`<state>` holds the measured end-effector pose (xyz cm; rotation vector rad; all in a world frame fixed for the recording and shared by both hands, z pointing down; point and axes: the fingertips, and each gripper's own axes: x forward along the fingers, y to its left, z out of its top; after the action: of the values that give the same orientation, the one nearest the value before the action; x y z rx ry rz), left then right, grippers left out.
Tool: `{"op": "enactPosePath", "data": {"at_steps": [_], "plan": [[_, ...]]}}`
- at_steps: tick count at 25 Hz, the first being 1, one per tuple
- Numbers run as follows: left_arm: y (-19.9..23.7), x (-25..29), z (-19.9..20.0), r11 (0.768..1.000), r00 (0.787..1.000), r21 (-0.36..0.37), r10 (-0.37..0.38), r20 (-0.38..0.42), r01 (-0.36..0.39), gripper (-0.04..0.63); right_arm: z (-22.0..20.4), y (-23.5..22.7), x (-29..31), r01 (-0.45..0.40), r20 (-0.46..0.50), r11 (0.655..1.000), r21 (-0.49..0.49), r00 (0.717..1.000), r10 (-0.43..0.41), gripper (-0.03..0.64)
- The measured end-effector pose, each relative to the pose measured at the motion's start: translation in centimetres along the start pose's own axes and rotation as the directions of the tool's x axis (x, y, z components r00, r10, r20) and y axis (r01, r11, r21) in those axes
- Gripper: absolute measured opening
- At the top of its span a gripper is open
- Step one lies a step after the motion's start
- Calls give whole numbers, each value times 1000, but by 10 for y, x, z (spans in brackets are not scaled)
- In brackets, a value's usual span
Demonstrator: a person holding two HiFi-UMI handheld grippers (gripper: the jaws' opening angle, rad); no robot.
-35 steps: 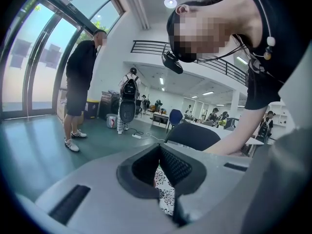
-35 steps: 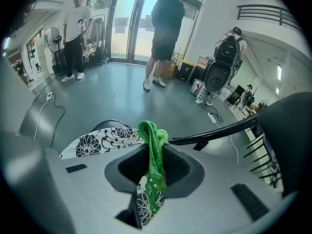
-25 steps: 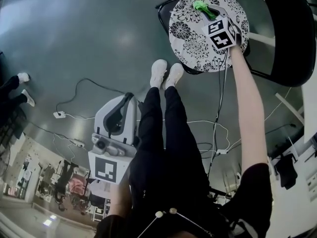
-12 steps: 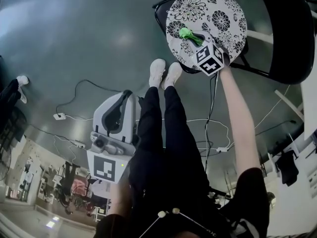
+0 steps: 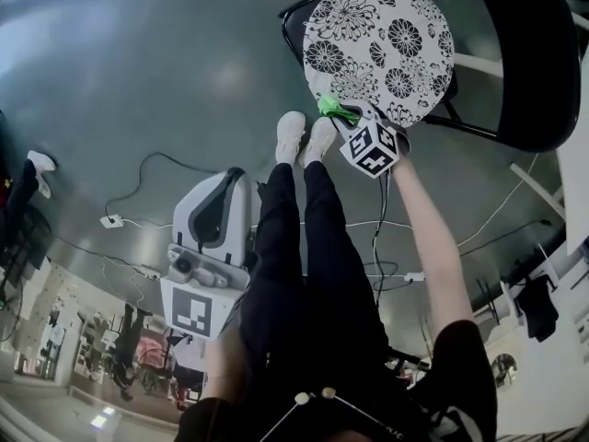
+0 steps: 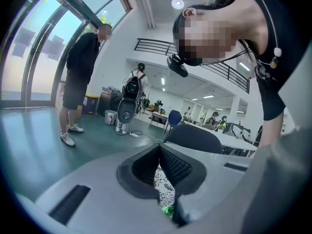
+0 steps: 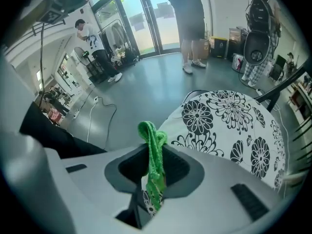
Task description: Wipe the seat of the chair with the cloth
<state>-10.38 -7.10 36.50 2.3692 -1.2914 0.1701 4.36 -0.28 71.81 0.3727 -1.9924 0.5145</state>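
In the head view the right gripper (image 5: pixel 344 118) holds the green cloth (image 5: pixel 337 110) at the near edge of the chair's flowered seat (image 5: pixel 386 44) while the left gripper (image 5: pixel 230 184) hangs beside the person's legs (image 5: pixel 308 238); the left gripper view shows its jaws pressed together on nothing; and the right gripper view shows that gripper's jaws pinched on the cloth just beside the seat.

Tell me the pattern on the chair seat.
The chair seat is white with black flowers, clearest in the head view.

Green cloth (image 5: pixel 337 110), bunched narrow, apparently at the near rim, round black-and-white floral seat (image 5: pixel 382 49)
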Motion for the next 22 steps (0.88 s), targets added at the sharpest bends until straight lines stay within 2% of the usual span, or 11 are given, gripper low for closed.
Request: {"op": "enactPosePath", "data": {"at_steps": [4,10,17,22], "plan": [[-2,1,-1,1000,1000,-7,-7,-4,7,6,10,-21,-10,32,32,999,23,999,-33,84],[-6,6,4,1000,1000,-9,-19,4,19,6,22,-107,-40,171,57,984,56,983,-174,84],[-8,11,0,1000,1000,3,-29,-10,29,6,9,-223,-64,318,-1,940,126,947,-320,84],[-13,14,-3,1000,999,-1,-31,-21,31,6,3,-262,-67,372,-63,925,74,928,-367,84]]}}
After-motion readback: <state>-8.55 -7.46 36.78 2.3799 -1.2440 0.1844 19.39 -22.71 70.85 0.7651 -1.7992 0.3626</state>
